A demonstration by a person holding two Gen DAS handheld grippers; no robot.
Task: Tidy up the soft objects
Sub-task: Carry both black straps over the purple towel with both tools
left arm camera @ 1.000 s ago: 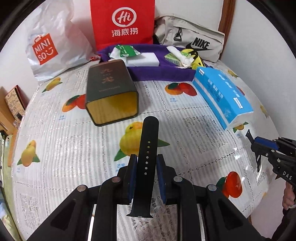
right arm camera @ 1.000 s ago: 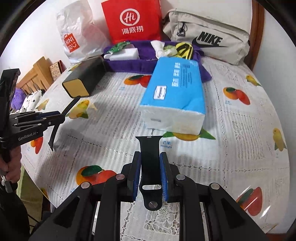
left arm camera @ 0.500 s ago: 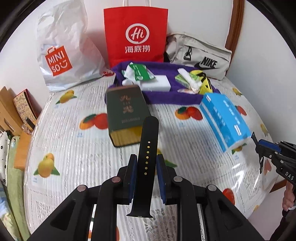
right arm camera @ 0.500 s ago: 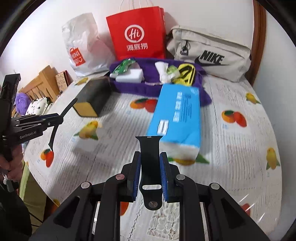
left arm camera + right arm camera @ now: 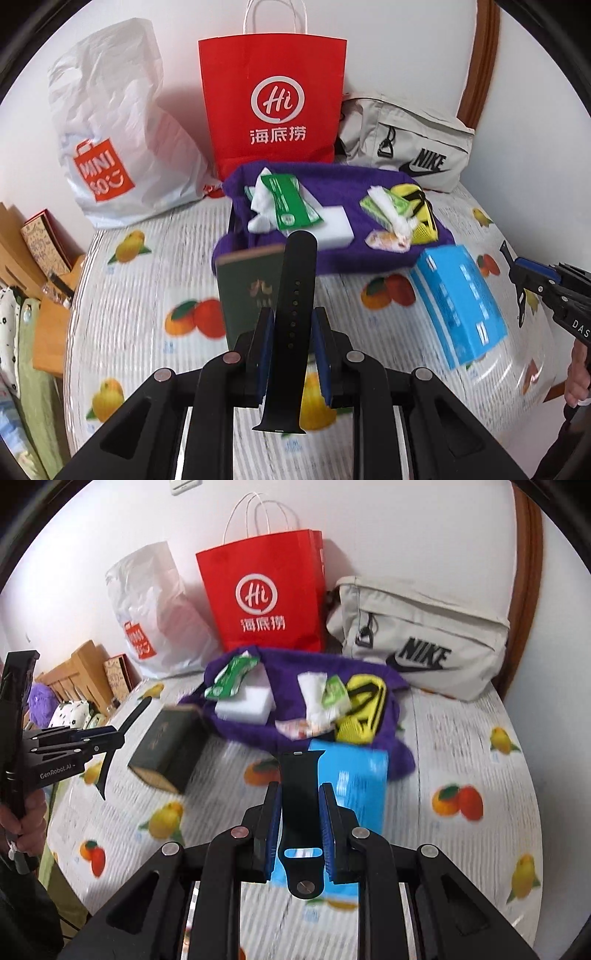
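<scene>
Fruit-print tablecloth [image 5: 147, 325] against white wall [image 5: 424, 535]; both hand-held grippers clamp black strap halves [image 5: 291, 325].

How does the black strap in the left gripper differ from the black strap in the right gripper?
The left gripper holds the long strap, which has a row of small holes and a rounded tip. The right gripper holds the short strap, wider looking, with a slot and a metal stud at its near end. Both are black watch-band halves, clamped across their width and raised above the table.
</scene>
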